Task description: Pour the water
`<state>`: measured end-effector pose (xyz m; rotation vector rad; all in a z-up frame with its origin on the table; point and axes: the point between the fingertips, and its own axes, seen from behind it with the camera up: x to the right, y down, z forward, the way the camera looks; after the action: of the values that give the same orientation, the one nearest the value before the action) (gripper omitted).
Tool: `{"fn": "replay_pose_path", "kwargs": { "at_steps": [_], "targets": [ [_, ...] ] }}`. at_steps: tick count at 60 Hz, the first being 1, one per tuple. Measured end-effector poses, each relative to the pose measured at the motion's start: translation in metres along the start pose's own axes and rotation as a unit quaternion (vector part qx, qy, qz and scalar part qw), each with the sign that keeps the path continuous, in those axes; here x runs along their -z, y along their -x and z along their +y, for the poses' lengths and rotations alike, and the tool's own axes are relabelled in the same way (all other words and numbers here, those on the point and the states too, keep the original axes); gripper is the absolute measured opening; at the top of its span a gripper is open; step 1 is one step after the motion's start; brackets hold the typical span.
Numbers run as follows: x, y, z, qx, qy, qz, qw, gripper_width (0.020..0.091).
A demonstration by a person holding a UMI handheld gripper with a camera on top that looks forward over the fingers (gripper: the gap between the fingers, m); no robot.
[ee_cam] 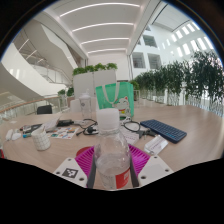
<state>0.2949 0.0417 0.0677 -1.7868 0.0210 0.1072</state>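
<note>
A clear plastic water bottle [111, 152] with a white cap and a red-and-white label stands upright between my fingers. My gripper [112, 168] is shut on the bottle, with the magenta pads [86, 157] pressing on its two sides. The bottle appears lifted above the wooden table [190, 122]; its base is hidden below the fingers. A small white cup [41, 141] stands on the table to the left, beyond the fingers.
A dark blue keyboard-like slab [163, 130] lies ahead to the right. Cables and small devices [62, 125] clutter the left of the table. A white cylinder [85, 105] and a green chair [117, 95] stand farther back, with planters behind.
</note>
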Motion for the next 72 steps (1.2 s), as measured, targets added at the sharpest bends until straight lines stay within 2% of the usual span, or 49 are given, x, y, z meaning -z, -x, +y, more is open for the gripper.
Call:
{"fn": "replay_pose_path", "kwargs": {
  "at_steps": [2,10,18,23,29,36,39,44,46,54,58,59,63,68,72],
  "targets": [
    [0.000,0.000,0.000,0.002,-0.003,0.001,1.000,0.0498],
    [-0.006,0.005,0.006,-0.007,0.023,0.000,1.000,0.0396],
    [-0.009,0.008,0.006,-0.035,0.057,0.003,0.998,0.0374],
    [-0.010,0.013,-0.025,-0.018,0.051,0.014,0.998,0.0373],
    [-0.021,0.039,-0.084,0.040,0.037,0.015,0.998,0.0373],
    [-0.039,0.101,-0.141,0.182,0.021,0.013,0.983,0.0372],
    [-0.048,0.126,-0.150,0.264,0.029,0.028,0.964,0.0371],
    [-0.064,0.151,-0.160,0.446,0.041,0.073,0.891,0.0370],
    [-0.083,0.168,-0.150,0.519,0.042,0.094,0.848,0.0370],
    [-0.114,0.204,-0.137,0.728,0.060,0.118,0.673,0.0371],
    [-0.121,0.209,-0.123,0.788,0.087,0.120,0.598,0.0374],
    [-0.127,0.210,-0.128,0.807,0.100,0.098,0.573,0.0374],
    [-0.132,0.220,-0.121,0.861,0.103,0.088,0.490,0.0375],
    [-0.136,0.230,-0.115,0.893,0.106,0.069,0.431,0.0374],
    [-0.138,0.233,-0.114,0.902,0.111,0.068,0.412,0.0375]
  ]
}}
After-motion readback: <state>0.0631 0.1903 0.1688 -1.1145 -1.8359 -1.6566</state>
